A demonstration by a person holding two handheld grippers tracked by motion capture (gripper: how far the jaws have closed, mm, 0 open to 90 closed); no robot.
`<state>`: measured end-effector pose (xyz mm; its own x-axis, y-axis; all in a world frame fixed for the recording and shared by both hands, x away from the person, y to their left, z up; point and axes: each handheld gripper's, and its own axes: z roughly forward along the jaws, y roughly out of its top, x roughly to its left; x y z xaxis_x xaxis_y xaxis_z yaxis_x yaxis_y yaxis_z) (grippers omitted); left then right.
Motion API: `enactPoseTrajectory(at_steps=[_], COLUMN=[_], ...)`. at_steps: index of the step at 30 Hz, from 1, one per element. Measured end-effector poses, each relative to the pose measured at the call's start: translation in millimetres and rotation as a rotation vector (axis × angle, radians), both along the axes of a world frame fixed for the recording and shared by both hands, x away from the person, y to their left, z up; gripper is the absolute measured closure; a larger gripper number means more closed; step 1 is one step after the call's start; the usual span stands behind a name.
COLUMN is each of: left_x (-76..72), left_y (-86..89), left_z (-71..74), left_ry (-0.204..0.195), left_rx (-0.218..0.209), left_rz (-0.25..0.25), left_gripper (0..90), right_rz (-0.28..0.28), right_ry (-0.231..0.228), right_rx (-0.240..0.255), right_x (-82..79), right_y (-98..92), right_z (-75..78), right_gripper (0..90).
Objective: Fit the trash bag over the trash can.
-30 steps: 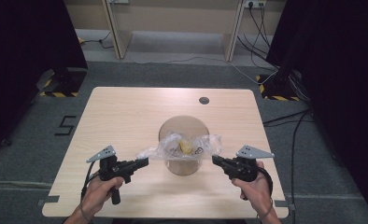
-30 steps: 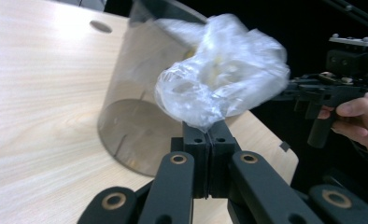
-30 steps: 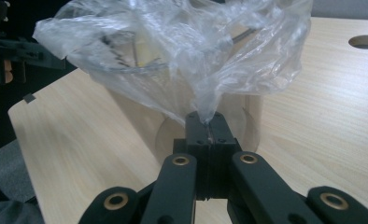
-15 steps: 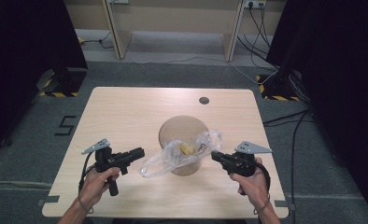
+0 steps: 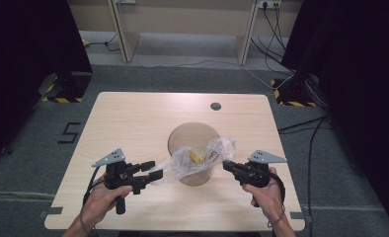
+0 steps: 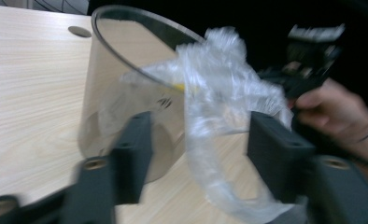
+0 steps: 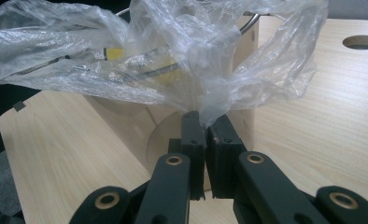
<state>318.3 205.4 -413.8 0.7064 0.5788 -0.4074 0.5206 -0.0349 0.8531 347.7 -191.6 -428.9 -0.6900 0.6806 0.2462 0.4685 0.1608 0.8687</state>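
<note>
Overhead, a clear plastic bag (image 5: 197,160) drapes a cylindrical container (image 5: 193,154) mid-frame on the counter (image 5: 133,123); the right hand-held gripper (image 5: 228,166) pinches its right end. The left hand-held gripper (image 5: 152,170) sits lower left. Its own view shows jaws just parted, bag hanging loose between. The right gripper view shows jaws clenched on plastic, something yellow (image 7: 113,52) inside.

Light wooden rectangular tabletop (image 5: 133,123), lying beneath the left gripper (image 5: 155,170) and the right gripper (image 5: 225,165). Small round dark hole (image 5: 215,106) in the tabletop, well beyond both grippers. Grey carpeted floor (image 5: 182,79) around the table. Black tape mark shaped like a five (image 5: 70,133), outward of the left gripper. Yellow-and-black striped stand bases (image 5: 64,94), far beyond either gripper. Black cables (image 5: 301,128), outward of the right gripper.
</note>
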Motion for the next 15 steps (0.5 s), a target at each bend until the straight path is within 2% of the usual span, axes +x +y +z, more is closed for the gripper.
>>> enactPoseTrajectory(at_steps=[3,5,7,10,14,15], left_x=[5.6,8.5,13.0,19.3,29.9,34.7], left_y=[-1.7,-2.7,-1.6,1.3,1.9,2.5], left_z=[-10.2,-13.2,-14.5,-16.9,-23.6,-26.9], left_ry=[-0.015,-0.028,-0.044,-0.049,-0.076,-0.07], left_rx=[0.044,0.068,0.095,0.103,0.173,0.178], left_rz=[-0.013,-0.024,-0.016,0.004,0.046,0.057], left_gripper=[79.1,88.0,89.2,89.5,89.7,89.7], right_rz=[0.001,0.004,0.004,0.009,0.003,0.002], right_ry=[-0.003,-0.003,-0.005,-0.005,-0.004,0.001], right_rx=[-0.001,-0.006,-0.004,-0.008,-0.018,-0.019], right_x=[-0.8,-0.8,-0.1,-0.3,0.3,1.3], right_y=[0.2,0.4,0.4,-0.1,-1.1,-0.9], right_z=[0.2,0.1,-0.1,-0.6,-4.0,-5.4], right_gripper=[86.8,87.2,87.6,89.0,90.0,90.0])
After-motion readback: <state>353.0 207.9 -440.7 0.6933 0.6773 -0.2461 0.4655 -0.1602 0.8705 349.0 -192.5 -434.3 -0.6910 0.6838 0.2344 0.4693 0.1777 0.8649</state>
